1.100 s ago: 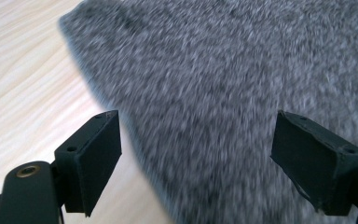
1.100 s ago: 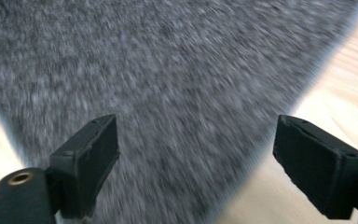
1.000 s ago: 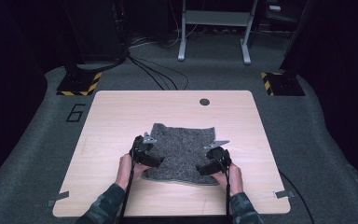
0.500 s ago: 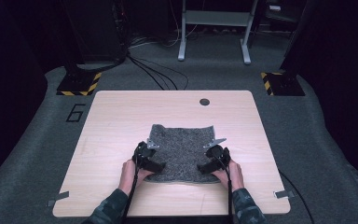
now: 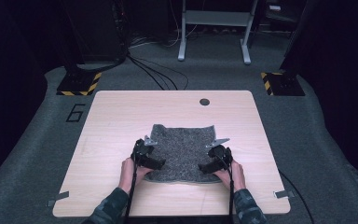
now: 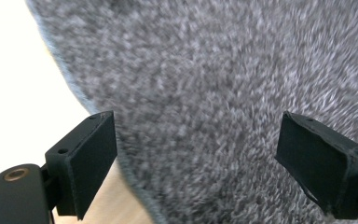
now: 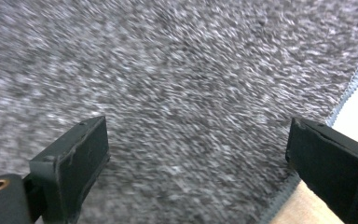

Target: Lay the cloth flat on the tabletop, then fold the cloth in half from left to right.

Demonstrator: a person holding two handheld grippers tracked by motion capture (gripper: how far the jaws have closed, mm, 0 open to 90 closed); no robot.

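A grey fuzzy cloth (image 5: 182, 147) lies spread flat on the pale wooden table (image 5: 121, 116), near its front middle. My left gripper (image 5: 160, 164) hovers over the cloth's near left corner, and its jaws stand wide apart. In the left gripper view the cloth (image 6: 223, 70) lies below the open left gripper (image 6: 196, 163), with its curved hem running past the left jaw. My right gripper (image 5: 203, 168) sits over the near right corner, also open. In the right gripper view the cloth (image 7: 177, 70) spreads under the right gripper (image 7: 196, 163), its stitched edge close to the right jaw. Neither gripper pinches anything.
A round cable hole (image 5: 204, 101) is set near the table's far edge. Bare wood surrounds the cloth on all sides. Beyond the table are grey carpet, black cables (image 5: 158, 77), a metal stand's legs (image 5: 214, 46) and yellow-black striped bases (image 5: 79, 84).
The cloth's far edge, rumpled a second ago, now lies straight and flat. Both hands have drawn slightly toward the table's near edge.
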